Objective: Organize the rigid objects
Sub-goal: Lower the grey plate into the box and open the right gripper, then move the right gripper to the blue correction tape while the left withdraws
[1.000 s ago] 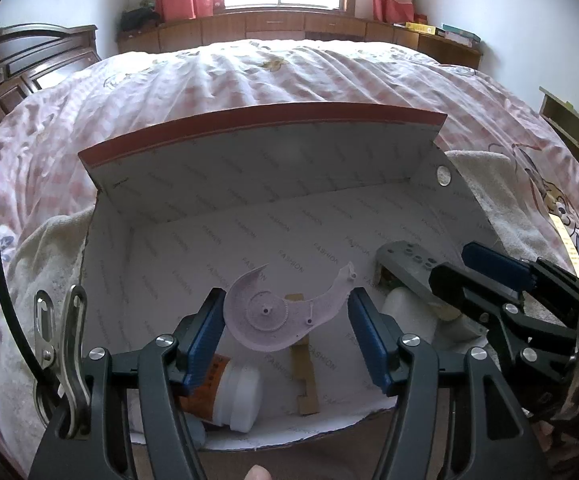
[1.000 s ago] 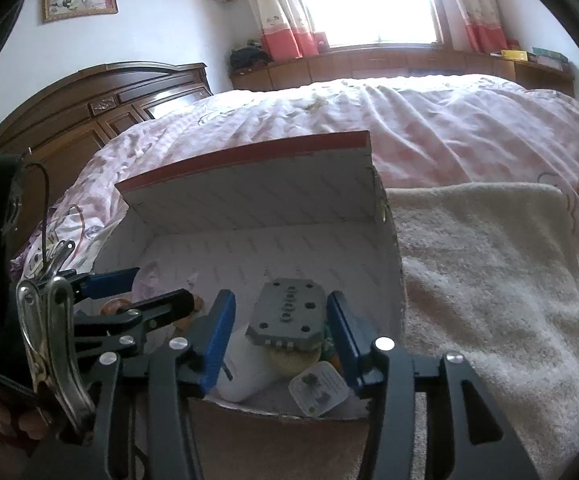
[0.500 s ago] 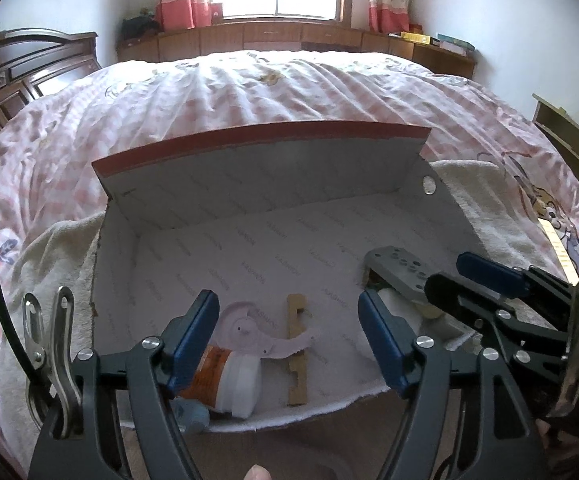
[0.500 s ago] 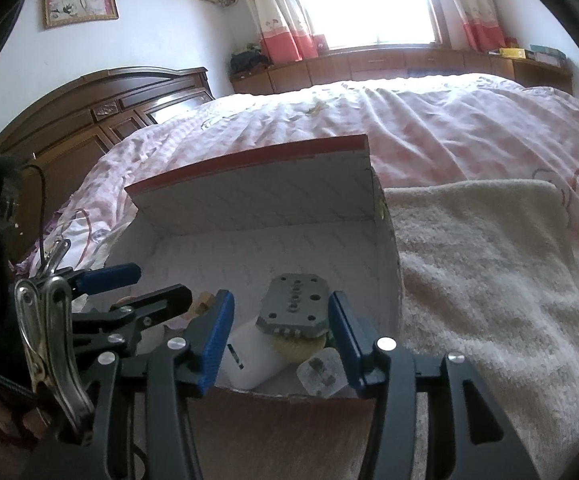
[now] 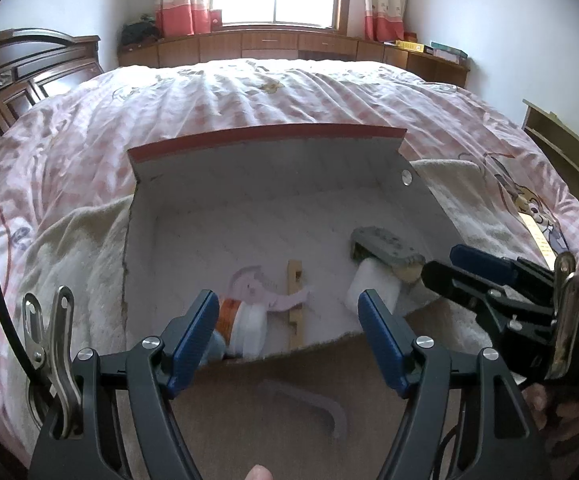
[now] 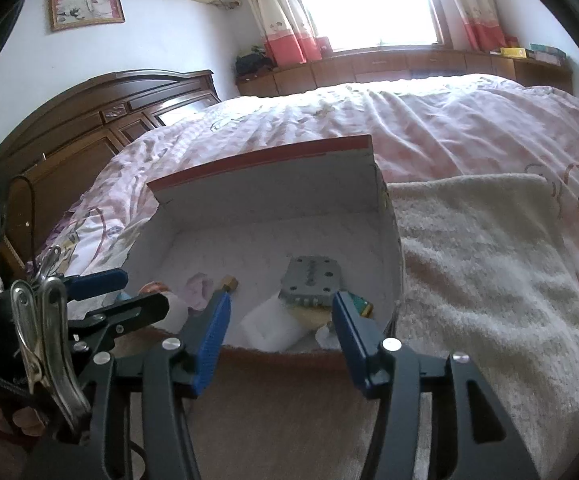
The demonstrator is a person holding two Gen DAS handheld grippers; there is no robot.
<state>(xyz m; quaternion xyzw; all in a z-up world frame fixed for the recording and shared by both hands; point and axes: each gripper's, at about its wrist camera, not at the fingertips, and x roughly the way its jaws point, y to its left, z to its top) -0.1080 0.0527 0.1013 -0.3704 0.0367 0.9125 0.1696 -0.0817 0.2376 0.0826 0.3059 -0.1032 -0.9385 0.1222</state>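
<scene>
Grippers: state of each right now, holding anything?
Left gripper: open, holding nothing, in front of the box.
Right gripper: jaws opening, nothing between them; the grey plate lies in the box.

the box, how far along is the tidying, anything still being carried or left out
Done: the box already holds the grey plate, pink plastic piece, wooden strip and white jar.
In hand: nothing. The left gripper is open and empty; the right gripper is opening, nothing between its jaws.
Left: no loose item shows on the towel.
</scene>
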